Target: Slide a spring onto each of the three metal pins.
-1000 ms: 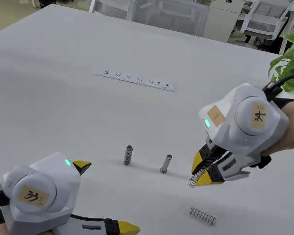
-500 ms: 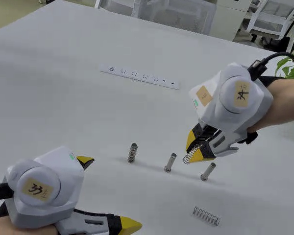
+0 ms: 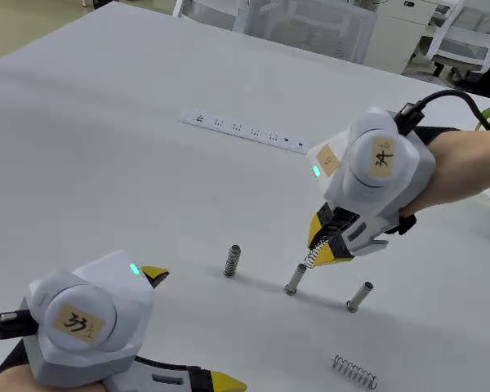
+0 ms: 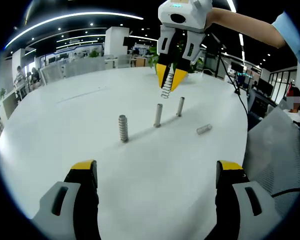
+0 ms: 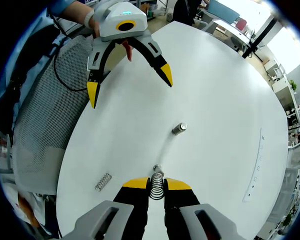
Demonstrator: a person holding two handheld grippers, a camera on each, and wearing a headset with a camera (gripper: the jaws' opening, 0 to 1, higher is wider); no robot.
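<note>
Left gripper nearest, jaws spread wide, holding nothing. Loose spring lying flat on white worktop. Beyond, three upright pins in row: left pin wearing a spring, middle pin and right pin bare. Right gripper clenched on held spring, its lower end just above middle pin. Power strip farther back.

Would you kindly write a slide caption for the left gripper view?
The right gripper holds a spring above the middle pin; the nearest pin already wears one, and a loose spring lies nearby.
</note>
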